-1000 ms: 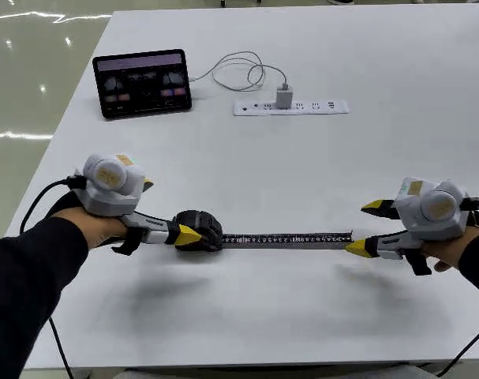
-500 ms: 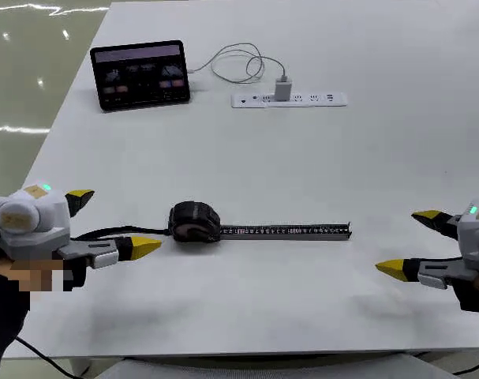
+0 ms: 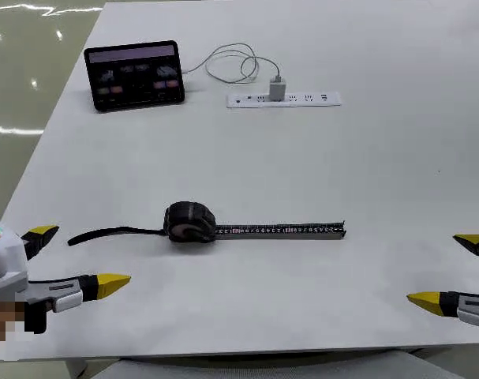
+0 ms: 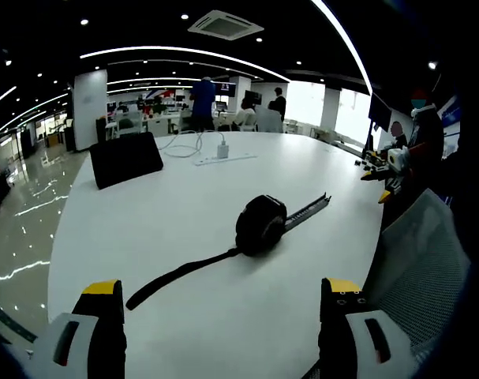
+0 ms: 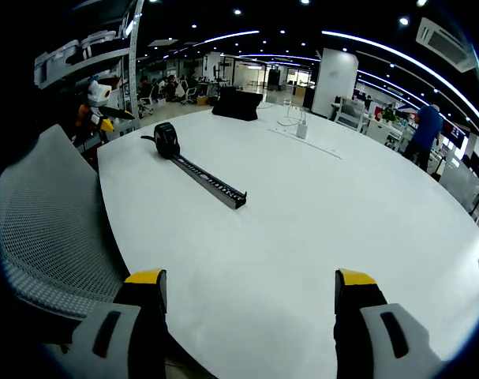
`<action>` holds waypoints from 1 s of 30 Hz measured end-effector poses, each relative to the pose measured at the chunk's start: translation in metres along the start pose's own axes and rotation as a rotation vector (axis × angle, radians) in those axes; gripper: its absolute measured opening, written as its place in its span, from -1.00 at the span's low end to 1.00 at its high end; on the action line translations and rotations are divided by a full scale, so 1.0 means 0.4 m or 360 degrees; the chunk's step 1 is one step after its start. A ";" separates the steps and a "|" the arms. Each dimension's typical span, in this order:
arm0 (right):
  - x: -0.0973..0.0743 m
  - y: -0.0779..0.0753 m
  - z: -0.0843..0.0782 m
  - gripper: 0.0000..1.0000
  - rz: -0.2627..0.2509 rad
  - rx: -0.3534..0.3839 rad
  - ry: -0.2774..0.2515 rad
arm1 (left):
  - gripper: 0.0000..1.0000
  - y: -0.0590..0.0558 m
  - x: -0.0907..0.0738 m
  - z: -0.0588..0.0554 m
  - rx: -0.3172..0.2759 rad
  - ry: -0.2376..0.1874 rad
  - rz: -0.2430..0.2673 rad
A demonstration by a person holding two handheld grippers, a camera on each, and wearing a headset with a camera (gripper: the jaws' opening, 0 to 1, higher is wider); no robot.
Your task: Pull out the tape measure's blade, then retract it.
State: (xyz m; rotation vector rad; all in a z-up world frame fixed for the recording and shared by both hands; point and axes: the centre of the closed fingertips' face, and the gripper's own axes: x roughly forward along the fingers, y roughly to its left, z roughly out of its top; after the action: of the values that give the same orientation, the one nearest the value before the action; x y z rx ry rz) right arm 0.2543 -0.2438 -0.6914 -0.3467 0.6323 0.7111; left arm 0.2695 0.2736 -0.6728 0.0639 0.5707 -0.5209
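A black tape measure (image 3: 191,222) lies on the white table (image 3: 302,166), its blade (image 3: 280,230) pulled out to the right and its black wrist strap (image 3: 113,234) trailing left. The left gripper view shows the case (image 4: 260,224) ahead with the blade (image 4: 308,210) running away. My left gripper (image 3: 78,257) is open at the table's near left corner, well short of the strap. At the near right edge my right gripper (image 3: 454,269) is open too, far from the blade's end (image 5: 236,199). Neither holds anything.
A dark tablet (image 3: 134,75) stands at the far left of the table. A white power strip (image 3: 283,99) with a charger and looped cable lies behind the middle. A grey mesh chair back (image 5: 42,237) sits at the near edge.
Both grippers have let go, the left of the case and the right of the blade's end, and pulled back towards the near edge. The tape measure stays extended on the table.
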 end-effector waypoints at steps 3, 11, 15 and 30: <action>-0.020 0.001 -0.012 0.84 -0.0016 0.0050 -0.0010 | 1.00 0.001 -0.006 -0.003 -0.0009 0.0003 0.0014; -0.068 0.015 -0.037 1.00 -0.0052 0.0118 -0.0035 | 1.00 0.008 -0.027 -0.012 -0.0031 -0.0006 0.0033; -0.069 0.021 -0.050 1.00 -0.0045 0.0113 -0.0021 | 1.00 0.021 -0.036 -0.017 -0.0033 0.0007 0.0050; -0.061 0.024 -0.027 1.00 -0.0035 0.0104 -0.0044 | 1.00 0.022 -0.044 -0.001 0.0025 -0.0032 0.0031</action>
State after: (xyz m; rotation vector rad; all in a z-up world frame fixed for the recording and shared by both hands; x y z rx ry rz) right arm 0.2289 -0.2543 -0.6849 -0.2827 0.6230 0.6718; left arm 0.2609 0.2892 -0.6644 0.0789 0.5458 -0.5063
